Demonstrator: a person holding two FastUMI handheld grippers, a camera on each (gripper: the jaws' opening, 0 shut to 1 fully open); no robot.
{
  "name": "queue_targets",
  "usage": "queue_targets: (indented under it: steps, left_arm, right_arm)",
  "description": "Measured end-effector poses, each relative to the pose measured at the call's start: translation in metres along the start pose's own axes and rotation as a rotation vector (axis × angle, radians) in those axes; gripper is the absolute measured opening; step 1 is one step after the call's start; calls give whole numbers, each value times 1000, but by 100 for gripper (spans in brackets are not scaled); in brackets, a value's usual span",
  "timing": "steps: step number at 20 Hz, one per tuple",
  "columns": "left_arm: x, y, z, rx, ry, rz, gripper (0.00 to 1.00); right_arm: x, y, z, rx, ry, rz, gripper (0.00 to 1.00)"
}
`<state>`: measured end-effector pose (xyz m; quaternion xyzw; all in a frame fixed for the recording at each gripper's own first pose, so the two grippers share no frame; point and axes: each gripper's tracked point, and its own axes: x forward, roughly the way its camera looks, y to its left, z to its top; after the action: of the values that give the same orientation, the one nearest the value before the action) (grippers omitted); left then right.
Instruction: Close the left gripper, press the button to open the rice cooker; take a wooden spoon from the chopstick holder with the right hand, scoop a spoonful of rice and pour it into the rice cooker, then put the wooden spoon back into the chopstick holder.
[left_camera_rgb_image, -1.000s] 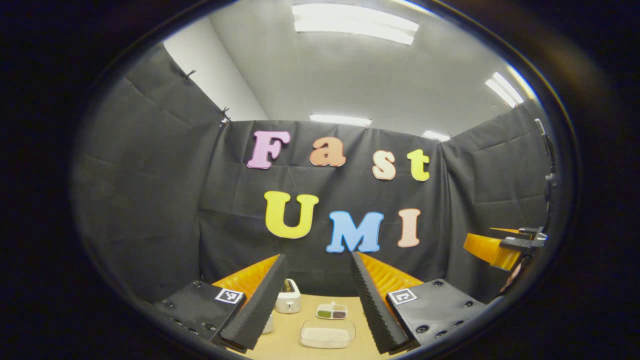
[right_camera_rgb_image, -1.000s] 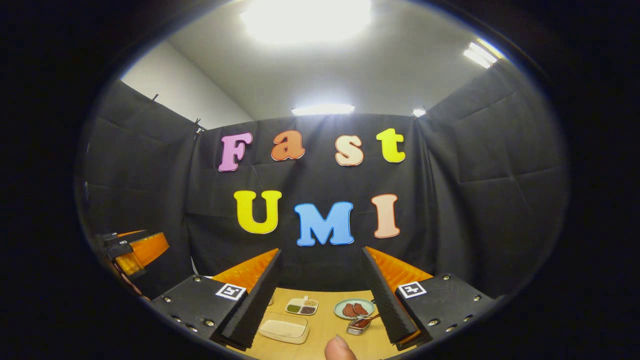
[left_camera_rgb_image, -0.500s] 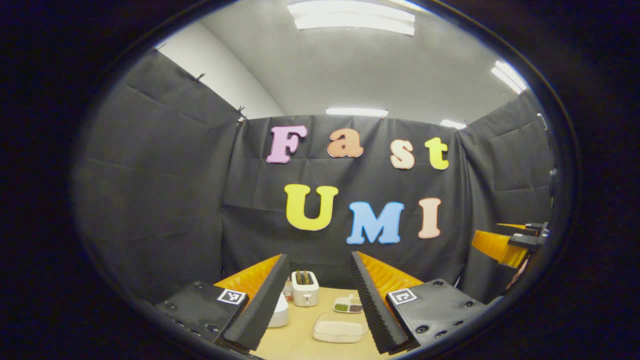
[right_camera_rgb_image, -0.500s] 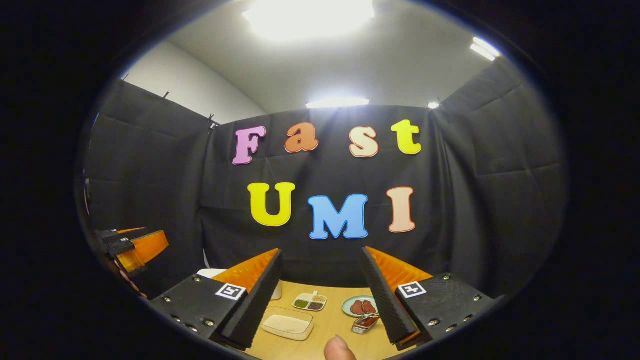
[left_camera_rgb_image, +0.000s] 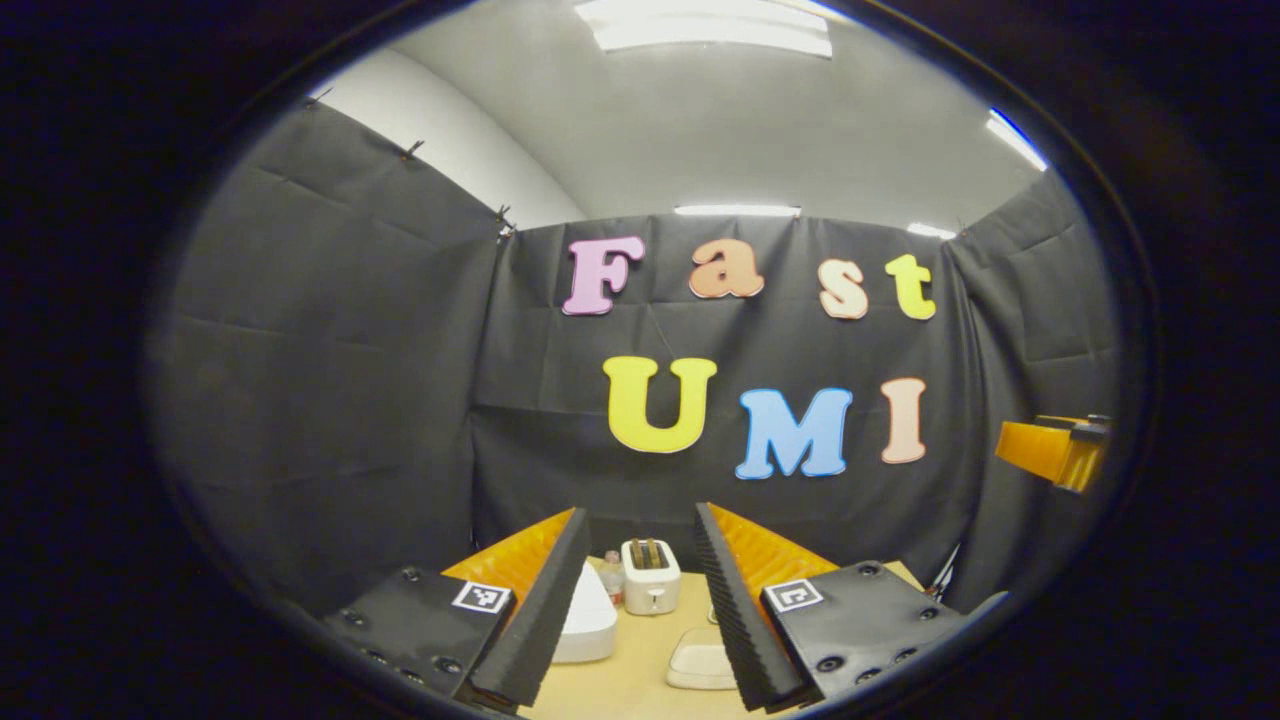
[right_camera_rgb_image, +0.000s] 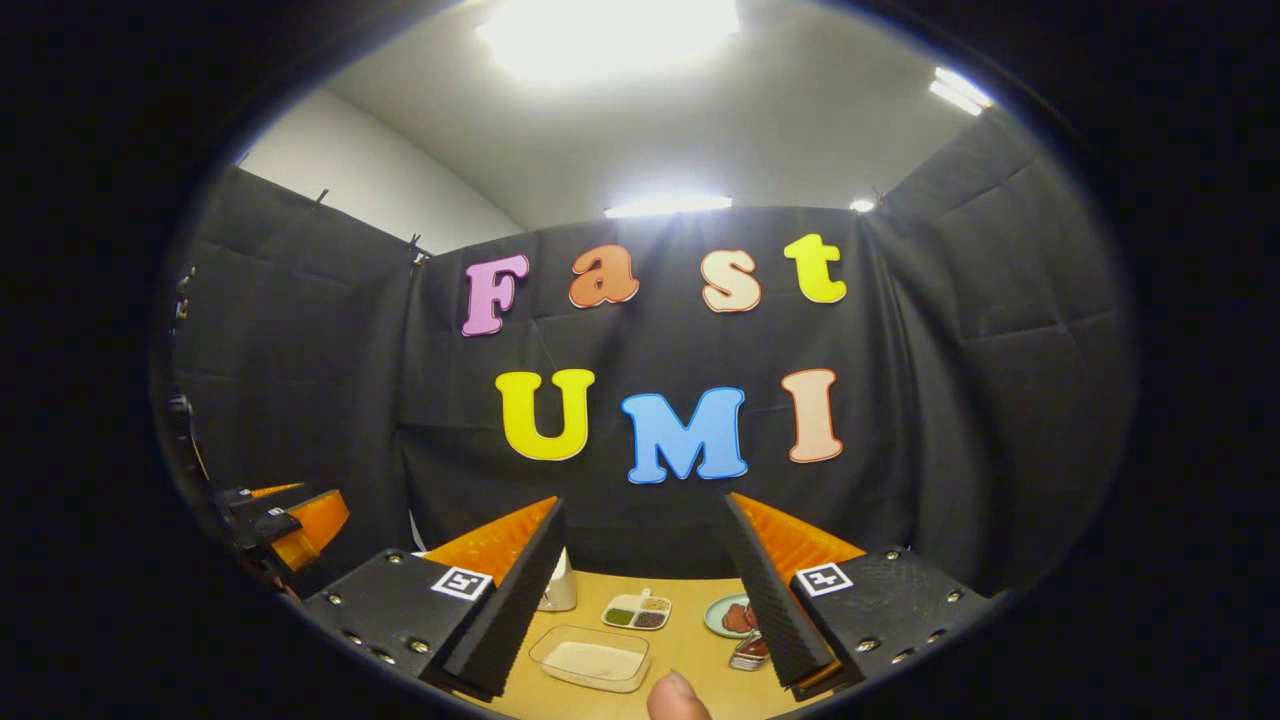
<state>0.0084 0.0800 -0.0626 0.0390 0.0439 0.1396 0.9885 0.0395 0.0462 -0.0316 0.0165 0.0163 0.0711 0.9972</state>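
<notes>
In the left gripper view, my left gripper (left_camera_rgb_image: 637, 515) is open and holds nothing. The white rice cooker (left_camera_rgb_image: 585, 620) sits low on the wooden table (left_camera_rgb_image: 630, 680), partly hidden behind the left finger, with its lid down. A shallow clear tray of white rice (left_camera_rgb_image: 700, 665) lies to its right. In the right gripper view, my right gripper (right_camera_rgb_image: 645, 503) is open and empty above the table, and the rice tray (right_camera_rgb_image: 592, 660) lies below between its fingers. The other gripper (right_camera_rgb_image: 290, 515) hangs far left there. The right gripper (left_camera_rgb_image: 1055, 450) shows at the far right of the left gripper view.
A white toaster (left_camera_rgb_image: 650, 578) and a small bottle (left_camera_rgb_image: 610, 575) stand at the back of the table. A divided dish of grains (right_camera_rgb_image: 636, 612), a plate with red pieces (right_camera_rgb_image: 730, 617) and a small shiny container (right_camera_rgb_image: 748, 653) sit right of the rice tray. A fingertip (right_camera_rgb_image: 675, 695) pokes in below.
The left gripper view has swung left and dipped, bringing the rice cooker and toaster between its fingers, and its jaws stand slightly closer. The right gripper view has shifted a little.
</notes>
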Motion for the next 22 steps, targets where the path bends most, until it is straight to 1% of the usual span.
queue_targets:
  steps: [1,3,4,6,7,8,10,11,14,16,20,22]
  left_arm:
    - [11,10,-4,4,4,6,75]
    - [35,27,-19,24,11,11,75]
    - [49,38,-30,43,20,15,63]
    - [78,55,-51,84,42,30,50]
    - [91,68,-63,100,60,52,44]
    - [105,76,-79,107,81,66,38]
    - [129,83,-111,95,133,62,25]
    - [143,89,-131,87,170,67,22]
    - [176,113,-199,56,303,114,10]
    - [191,123,-230,45,337,140,9]
    - [227,140,-291,53,420,189,8]
    - [240,147,-320,31,474,205,9]
  right_arm:
    - [6,4,2,-12,-7,-19,94]
    - [15,19,-1,-19,-9,-37,95]
    - [18,30,-2,-16,-6,-36,95]
    - [24,43,-4,-28,-5,-52,95]
    - [27,48,-8,-42,8,-62,95]
    - [29,56,-10,-58,15,-62,95]
    - [34,60,-11,-92,17,-89,97]
    - [36,61,-12,-99,22,-102,95]
    - [43,70,-22,-115,58,-120,94]
    - [50,73,-28,-133,84,-129,95]
    - [58,78,-41,-182,137,-141,95]
    - [62,78,-47,-204,156,-148,95]
